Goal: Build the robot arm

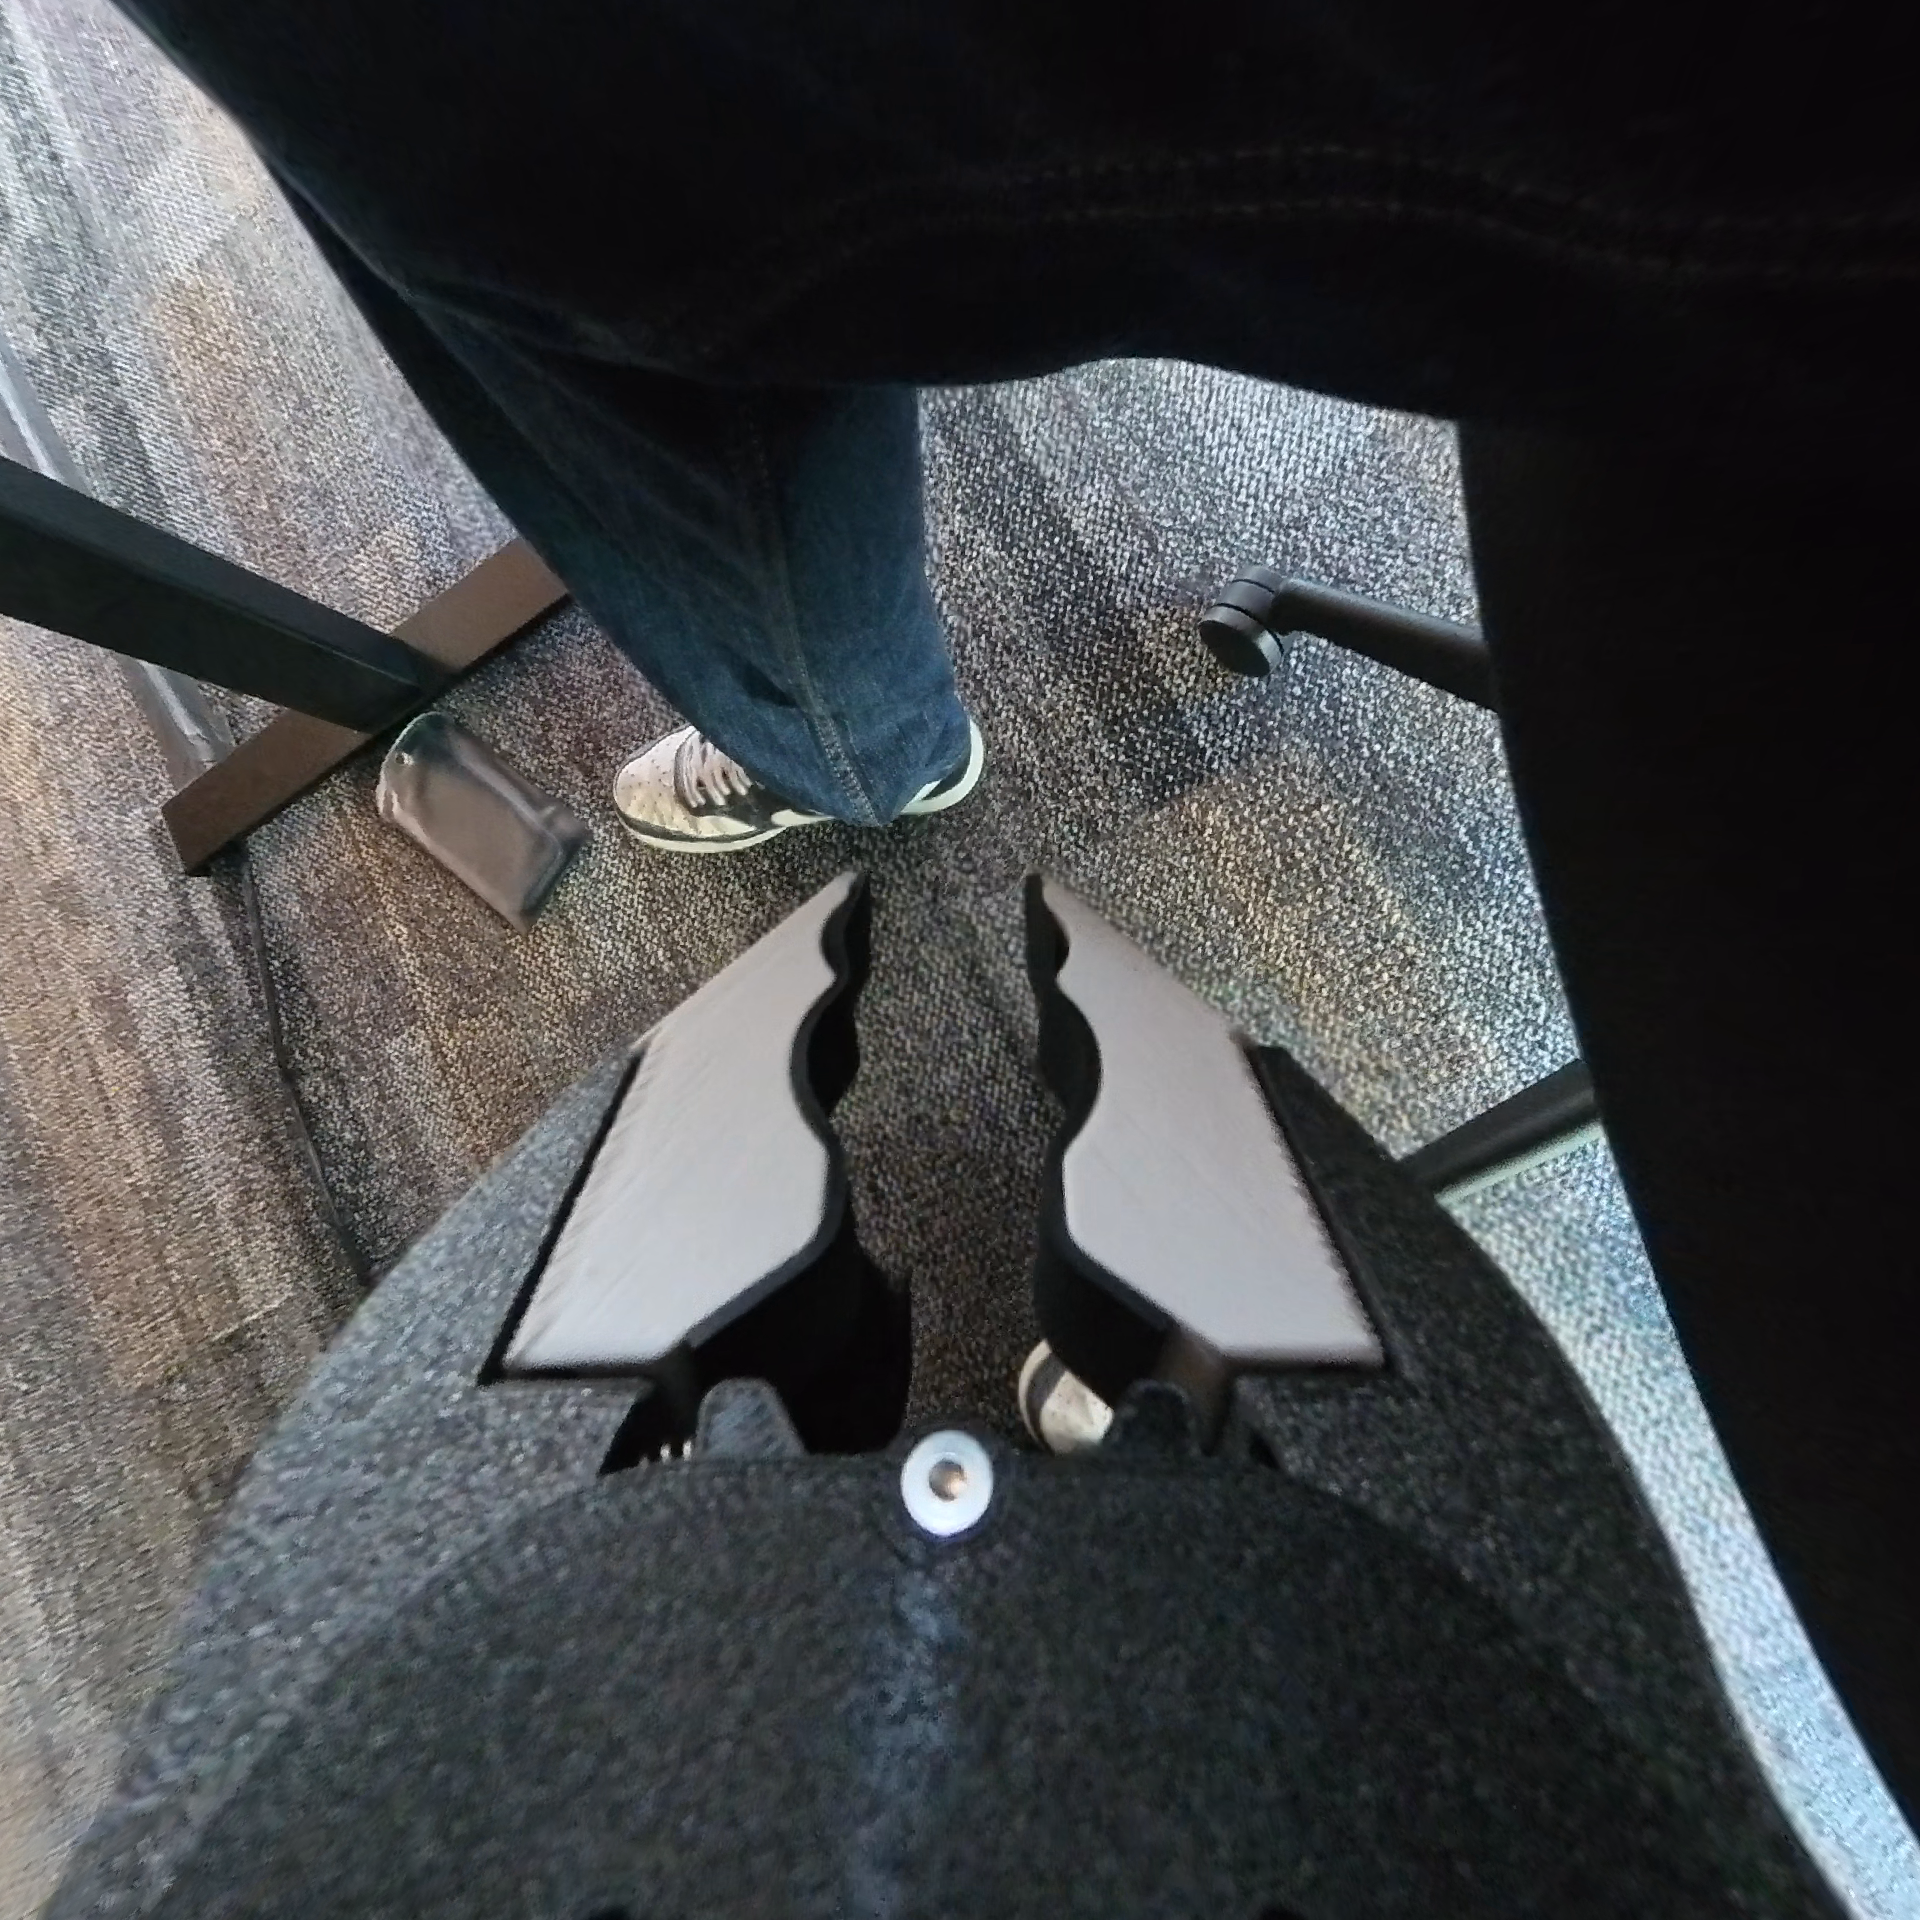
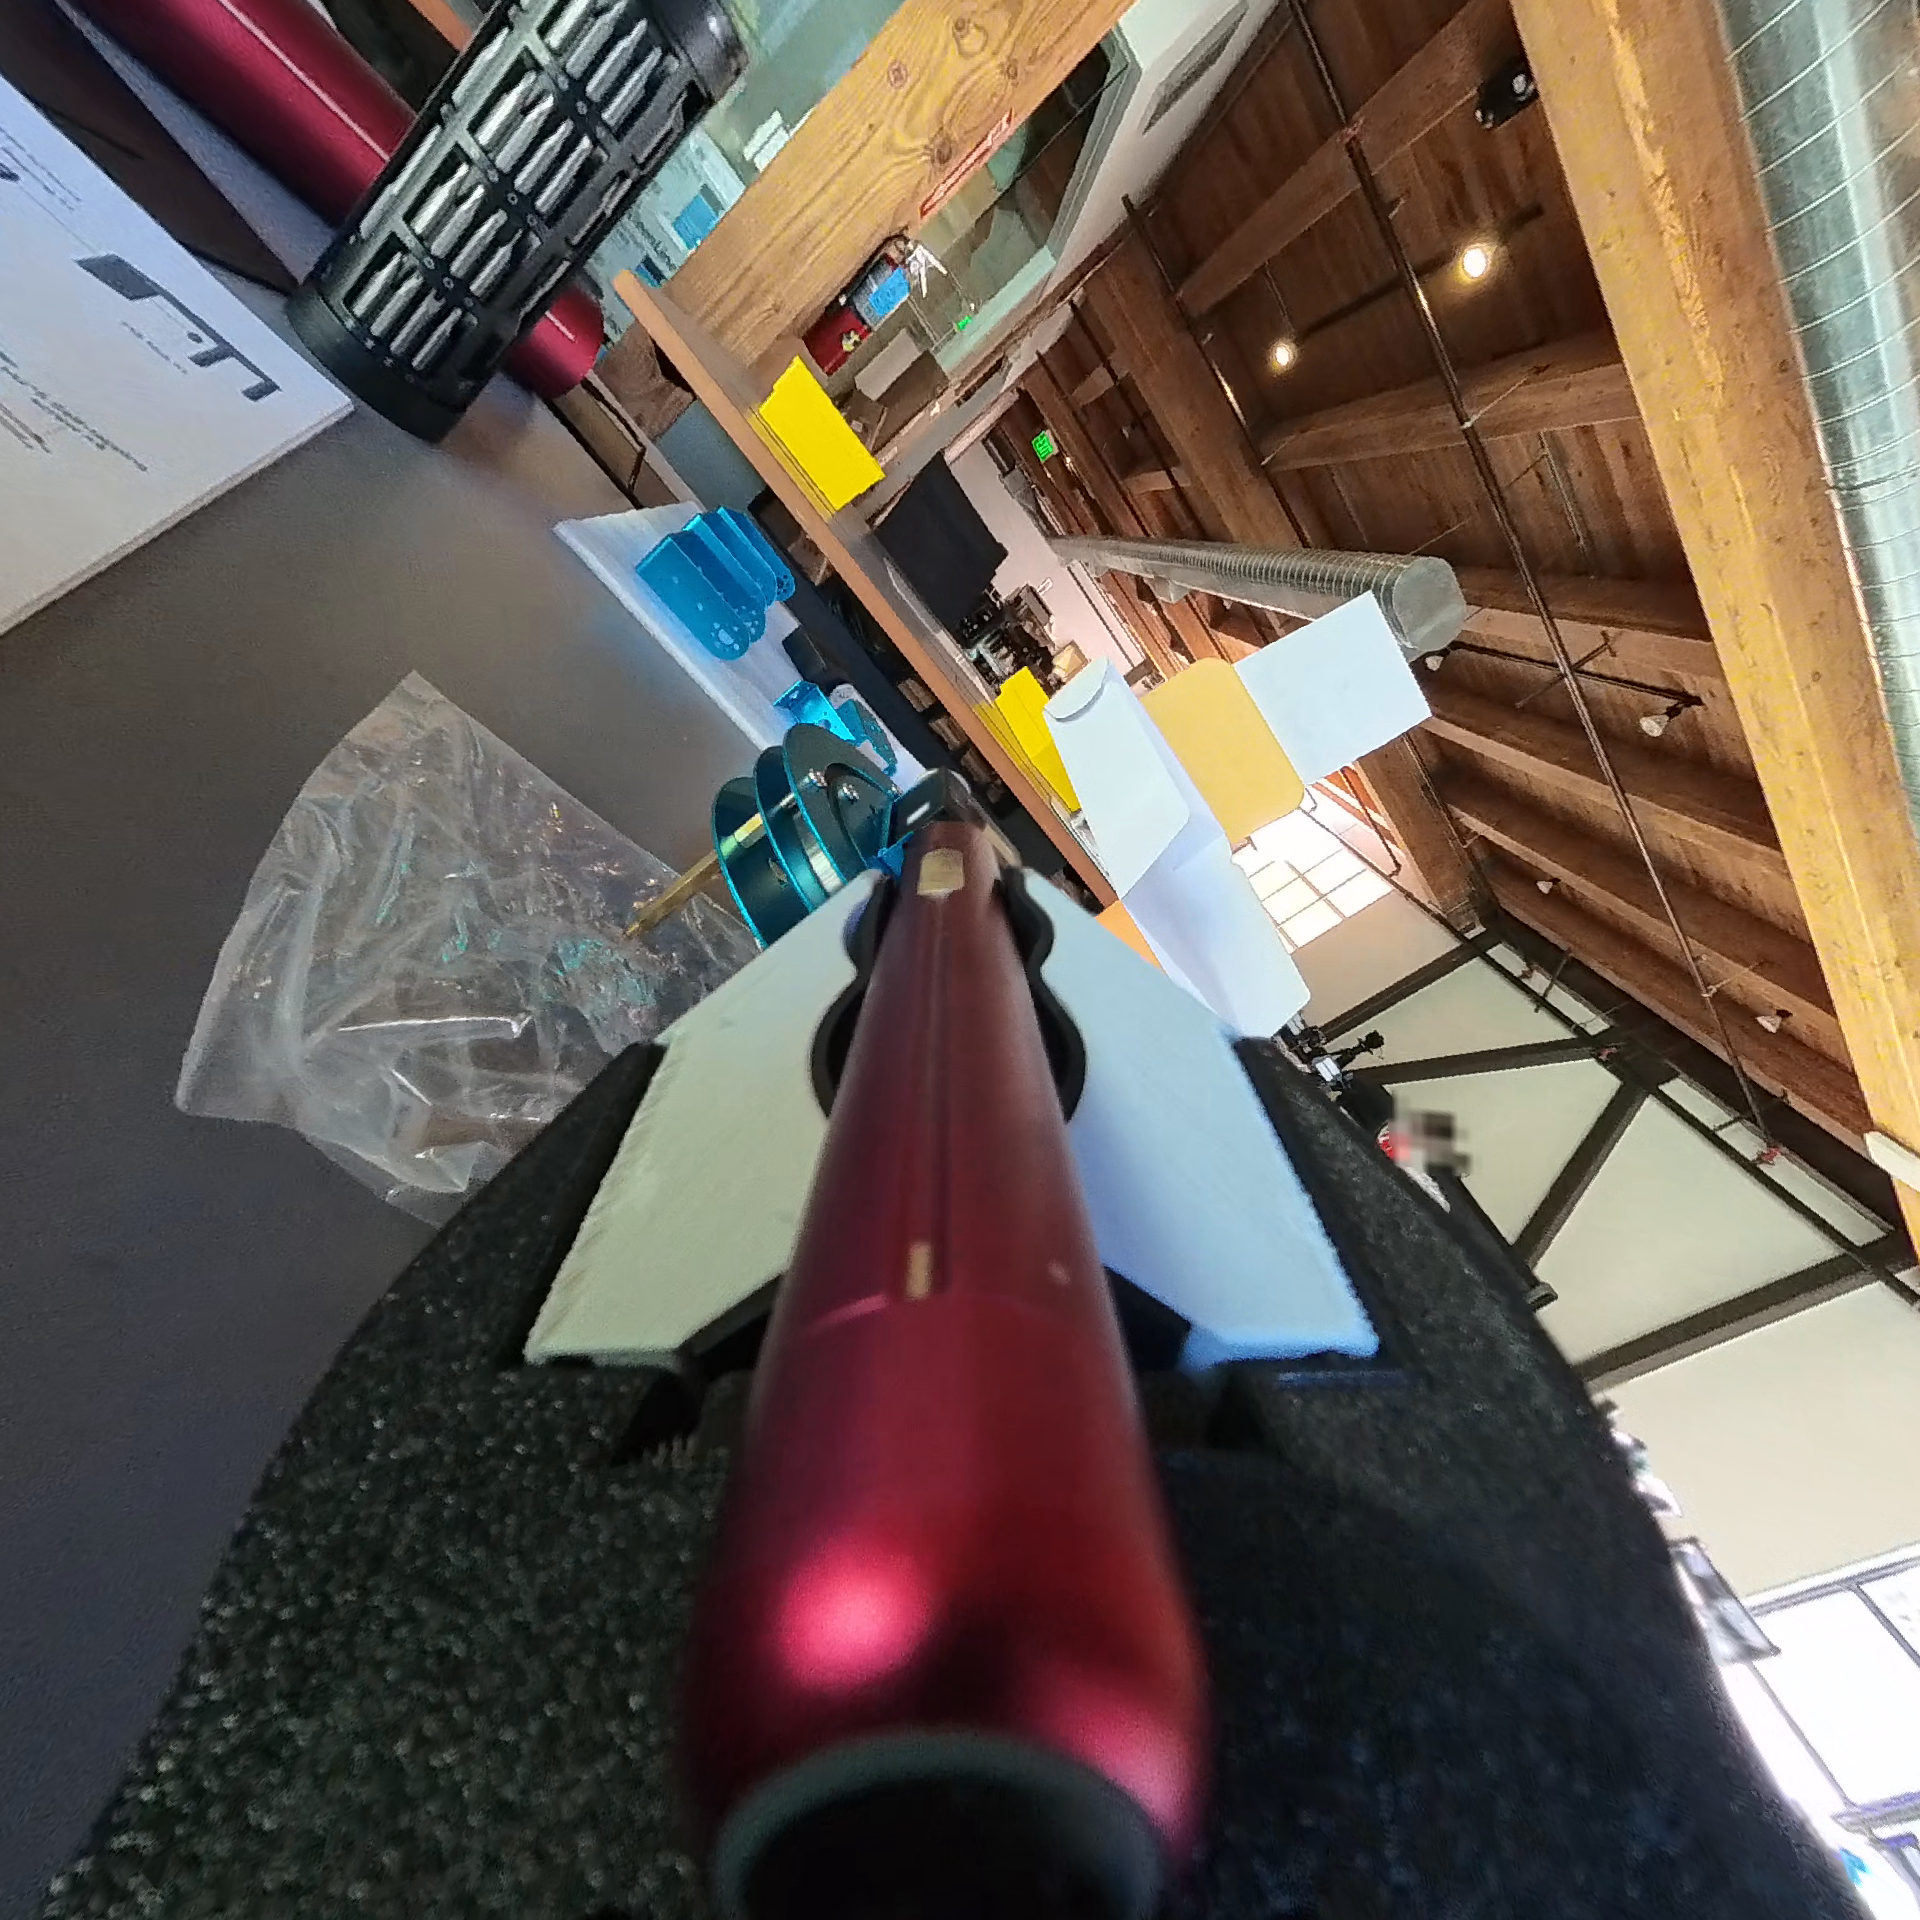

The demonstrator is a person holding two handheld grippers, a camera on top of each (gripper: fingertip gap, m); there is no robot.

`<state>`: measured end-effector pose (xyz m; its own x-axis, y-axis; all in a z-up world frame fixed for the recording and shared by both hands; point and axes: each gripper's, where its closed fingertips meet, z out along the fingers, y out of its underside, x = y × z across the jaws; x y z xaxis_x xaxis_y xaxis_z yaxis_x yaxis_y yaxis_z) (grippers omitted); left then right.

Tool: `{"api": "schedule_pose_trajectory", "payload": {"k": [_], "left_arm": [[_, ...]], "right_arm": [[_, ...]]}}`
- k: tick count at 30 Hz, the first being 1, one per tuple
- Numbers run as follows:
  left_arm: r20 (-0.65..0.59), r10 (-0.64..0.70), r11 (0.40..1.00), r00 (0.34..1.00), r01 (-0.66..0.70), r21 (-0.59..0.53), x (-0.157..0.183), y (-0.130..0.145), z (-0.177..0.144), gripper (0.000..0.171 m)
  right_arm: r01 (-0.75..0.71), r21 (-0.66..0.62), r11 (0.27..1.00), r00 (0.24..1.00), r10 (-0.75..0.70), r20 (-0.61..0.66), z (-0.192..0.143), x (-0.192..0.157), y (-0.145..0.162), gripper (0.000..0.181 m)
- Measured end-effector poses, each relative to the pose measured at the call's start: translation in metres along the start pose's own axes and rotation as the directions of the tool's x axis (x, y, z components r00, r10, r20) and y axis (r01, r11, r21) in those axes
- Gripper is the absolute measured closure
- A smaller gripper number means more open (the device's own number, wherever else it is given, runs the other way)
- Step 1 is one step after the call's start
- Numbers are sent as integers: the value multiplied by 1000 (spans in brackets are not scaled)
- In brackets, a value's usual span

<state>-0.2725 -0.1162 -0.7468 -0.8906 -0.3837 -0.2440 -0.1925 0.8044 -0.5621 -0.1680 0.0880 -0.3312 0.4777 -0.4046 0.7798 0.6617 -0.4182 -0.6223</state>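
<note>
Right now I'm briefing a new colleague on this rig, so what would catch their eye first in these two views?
First, the red tool clamped in the right gripper, pointing at a blue wheel part on the grey table, beside a crumpled clear bag. Then the left gripper, open and empty, hanging over carpet near a person's sneaker.

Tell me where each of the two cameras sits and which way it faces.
Left wrist view: sits on the left hand-held gripper, facing down at the grey speckled carpet; fingers apart, empty; the person's blue-jeaned leg and white sneaker show.
Right wrist view: sits on the right hand-held gripper, tilted sideways over a brown tabletop, clamping a red metal screwdriver handle aimed at blue metal discs.
Shared: no common object.
</note>
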Motion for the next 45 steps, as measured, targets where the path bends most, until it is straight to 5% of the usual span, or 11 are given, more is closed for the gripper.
{"api": "schedule_pose_trajectory", "payload": {"k": [45], "left_arm": [[-13, 35, 998, 999, -35, -54, 5, 9, 5, 143]], "right_arm": [[-134, 20, 991, 989, 133, 64, 10, 11, 1, 162]]}}
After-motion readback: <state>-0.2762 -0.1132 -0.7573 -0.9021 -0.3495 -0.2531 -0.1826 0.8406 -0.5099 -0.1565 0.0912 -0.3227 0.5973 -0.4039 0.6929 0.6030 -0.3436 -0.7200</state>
